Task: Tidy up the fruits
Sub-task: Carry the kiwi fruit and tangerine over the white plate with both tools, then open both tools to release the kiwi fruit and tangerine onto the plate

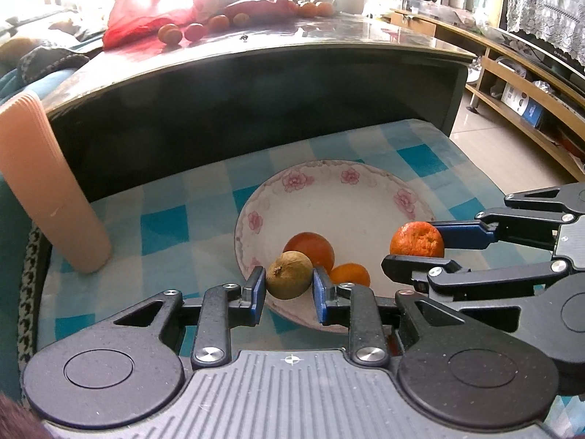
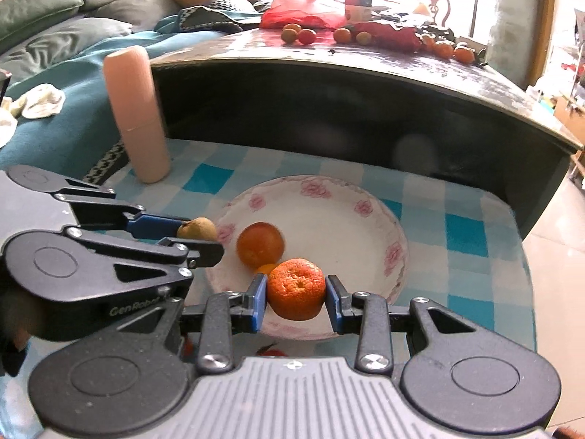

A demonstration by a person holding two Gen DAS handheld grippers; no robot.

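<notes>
**Over the bowl, two more fruits arriving**

Ahead of both tongs, the bowl (image 1: 369, 179) is already holding two oranges (image 1: 310, 248). The left tongs (image 1: 289, 287) are clamping a brown fruit (image 1: 289, 280), the right tongs (image 2: 296, 294) a tangerine (image 2: 296, 289). More fruit (image 2: 307, 34) is waiting on the bench (image 2: 365, 58) beyond.

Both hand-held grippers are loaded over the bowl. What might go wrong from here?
1. The two grippers are close together; releasing both at once risks them bumping.
2. The brown fruit hangs near the bowl's front rim and may land on the cloth.
3. The mandarin could knock the oranges already inside.
</notes>
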